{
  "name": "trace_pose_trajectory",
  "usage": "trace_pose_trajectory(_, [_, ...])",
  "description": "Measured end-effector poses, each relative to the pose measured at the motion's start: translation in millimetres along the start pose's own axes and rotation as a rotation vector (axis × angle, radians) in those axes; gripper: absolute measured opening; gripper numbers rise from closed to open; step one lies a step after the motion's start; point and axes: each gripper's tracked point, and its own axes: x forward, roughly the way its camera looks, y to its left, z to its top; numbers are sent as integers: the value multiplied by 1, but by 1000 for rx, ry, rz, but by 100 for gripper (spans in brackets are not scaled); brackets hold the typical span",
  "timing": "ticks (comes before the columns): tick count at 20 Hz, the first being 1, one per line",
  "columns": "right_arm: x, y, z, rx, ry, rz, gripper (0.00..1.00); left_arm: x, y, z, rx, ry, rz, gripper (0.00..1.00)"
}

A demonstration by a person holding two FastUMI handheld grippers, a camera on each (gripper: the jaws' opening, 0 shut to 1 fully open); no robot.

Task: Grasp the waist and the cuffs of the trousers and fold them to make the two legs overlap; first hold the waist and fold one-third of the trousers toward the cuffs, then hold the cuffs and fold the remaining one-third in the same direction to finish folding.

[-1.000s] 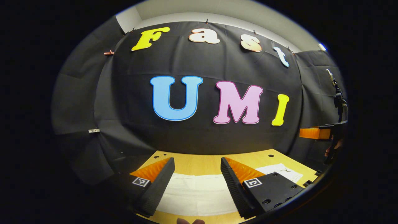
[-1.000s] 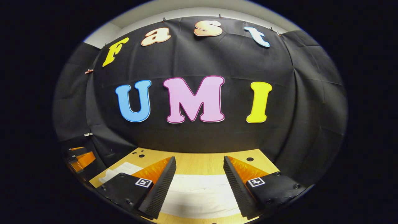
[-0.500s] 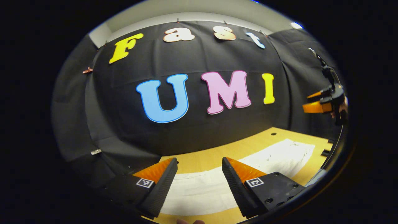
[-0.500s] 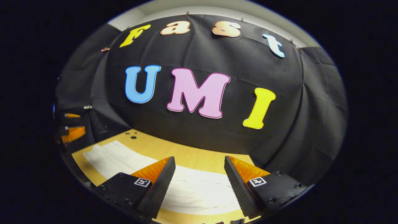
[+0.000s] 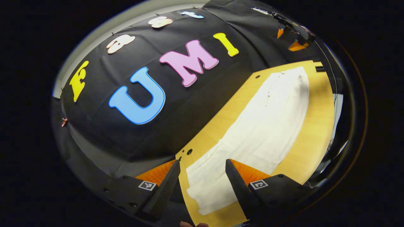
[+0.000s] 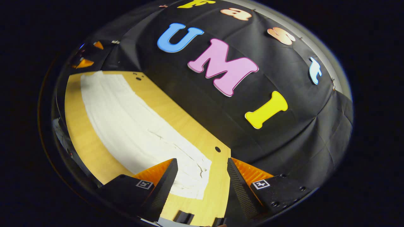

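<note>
The white trousers (image 5: 258,132) lie flat as one long strip along the wooden table (image 5: 315,126). My left gripper (image 5: 202,184) hovers open over one short end of them, with cloth and table edge showing between its fingers. In the right gripper view the trousers (image 6: 132,126) run away to the upper left, and their near end is creased. My right gripper (image 6: 202,186) is open above that creased end, its fingers apart and touching nothing. Each gripper appears small at the far end in the other's view: the right gripper (image 5: 293,36), the left gripper (image 6: 83,60).
The black cloth wall (image 5: 176,126) runs close along the table's far long side. Small holes (image 6: 217,148) mark the table's corners. Small black fittings (image 6: 183,217) sit at the table's near edge. Bare wood borders the trousers on both long sides.
Both grippers have swung outward and rolled, from facing the wall over the trousers to looking lengthwise along them from opposite ends. Both stay open and the trousers lie unmoved.
</note>
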Motion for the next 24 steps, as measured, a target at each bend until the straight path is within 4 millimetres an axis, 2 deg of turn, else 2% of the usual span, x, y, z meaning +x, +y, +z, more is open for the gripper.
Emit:
trace_pose_trajectory(5, [9, 27, -49, -145, 84, 86, 97, 15, -30, -69, 145, 127, -76, 92])
trace_pose_trajectory(8, [21, 40, -84, -205, 134, 145, 97, 17, -57, -107, 246, 198, -168, 92])
trace_pose_trajectory(11, [27, 47, -112, -254, 164, 199, 98, 14, -72, -144, 312, 286, -248, 92])
trace_pose_trajectory(13, [36, 49, -136, -293, 193, 239, 98, 17, -78, -157, 353, 323, -290, 92])
trace_pose_trajectory(16, [48, 52, -156, -321, 216, 277, 97, 28, -82, -172, 429, 366, -343, 92])
trace_pose_trajectory(21, [62, 62, -171, -315, 228, 333, 98, 58, -72, -179, 512, 408, -381, 89])
trace_pose_trajectory(24, [70, 68, -175, -338, 230, 365, 98, 88, -64, -179, 558, 424, -375, 87])
